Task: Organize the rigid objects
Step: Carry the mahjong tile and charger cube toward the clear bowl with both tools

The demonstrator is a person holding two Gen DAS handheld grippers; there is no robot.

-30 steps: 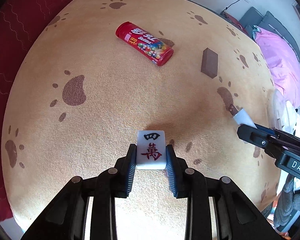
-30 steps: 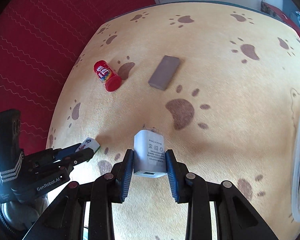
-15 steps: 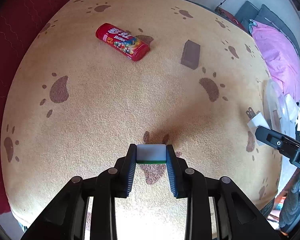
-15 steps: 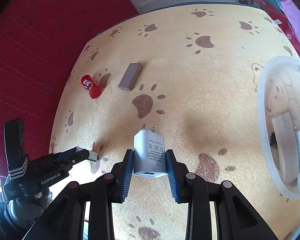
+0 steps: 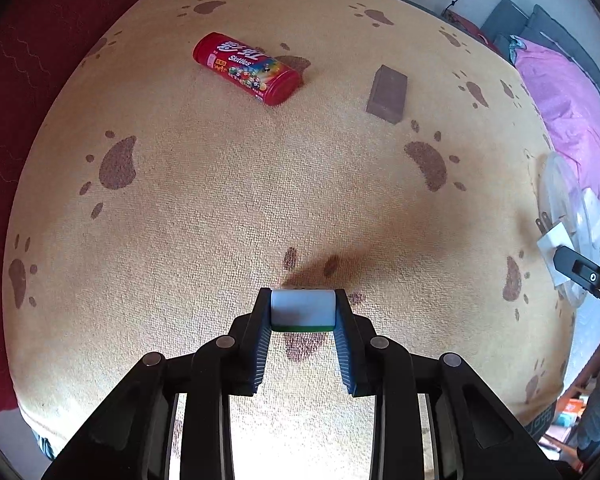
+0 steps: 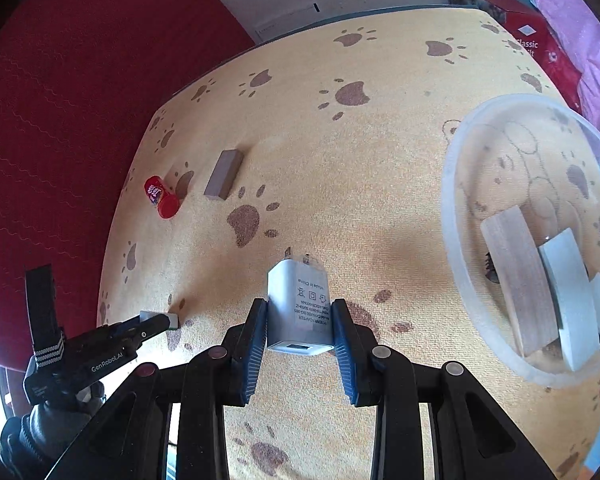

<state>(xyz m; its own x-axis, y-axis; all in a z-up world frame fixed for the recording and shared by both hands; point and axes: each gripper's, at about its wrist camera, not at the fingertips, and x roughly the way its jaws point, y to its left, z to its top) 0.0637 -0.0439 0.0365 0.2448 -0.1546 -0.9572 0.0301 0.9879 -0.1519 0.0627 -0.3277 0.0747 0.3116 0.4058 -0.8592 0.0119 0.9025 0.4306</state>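
The mahjong tile point(image 5: 303, 311) sits clamped between the closed jaws of the left gripper point(image 5: 302, 312), gripped across its two short sides so that its plain back and green edge face the camera. It hangs above the near middle of the desk point(image 5: 228, 208), clear of the cloth.

The charger point(image 6: 300, 308) is clamped by its flat sides in the closed jaws of the right gripper point(image 6: 300, 312), prongs pointing away and socket toward the camera; this hold leaves the body free to drop forward.

The clear bowl point(image 6: 456, 224) stands at the right edge of the desk and already holds several blocks, so it is judged to be the collecting point for both carried items.

The candy can point(image 5: 247, 68) and the brown block point(image 5: 387, 94) lie toward the far edge, well apart from both grippers and not yet collected.
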